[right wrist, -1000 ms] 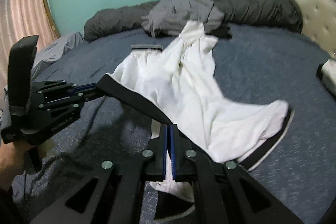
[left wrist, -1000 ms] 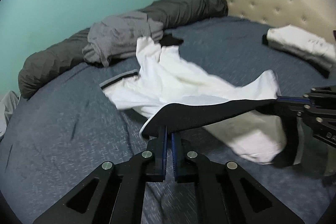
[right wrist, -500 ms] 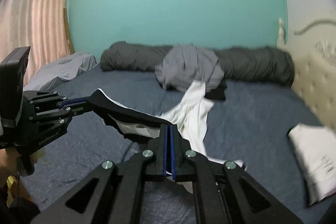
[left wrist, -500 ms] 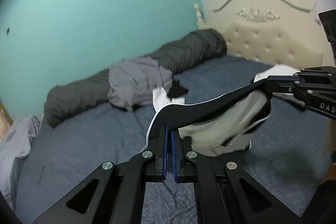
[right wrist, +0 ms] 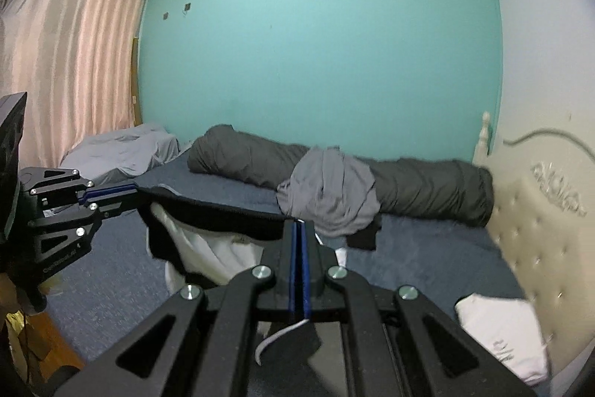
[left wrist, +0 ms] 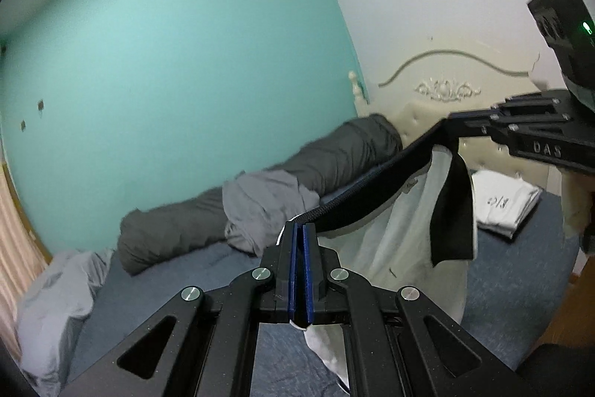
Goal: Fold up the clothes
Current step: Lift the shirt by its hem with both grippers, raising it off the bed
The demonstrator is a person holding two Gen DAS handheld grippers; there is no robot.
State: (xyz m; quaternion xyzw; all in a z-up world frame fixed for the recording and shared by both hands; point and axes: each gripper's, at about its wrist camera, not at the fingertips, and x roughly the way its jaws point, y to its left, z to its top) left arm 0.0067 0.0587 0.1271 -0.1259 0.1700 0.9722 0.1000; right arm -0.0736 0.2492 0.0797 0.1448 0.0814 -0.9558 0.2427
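Below the closed jaws of the left gripper (left wrist: pixel 299 240), the lower part of the white garment (left wrist: pixel 405 240) is hidden behind the gripper body. Right of the jaws, the folded white garment (left wrist: pixel 505 205) carries a mark too small to read. The other gripper (left wrist: pixel 452 125) is cut off by the frame edge.

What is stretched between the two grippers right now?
The white garment's black waistband spans from the left gripper to the right gripper, clearest in the left wrist view.

Left gripper (left wrist: pixel 299 233) and right gripper (right wrist: pixel 297 229) both raised, jaws clamped together.
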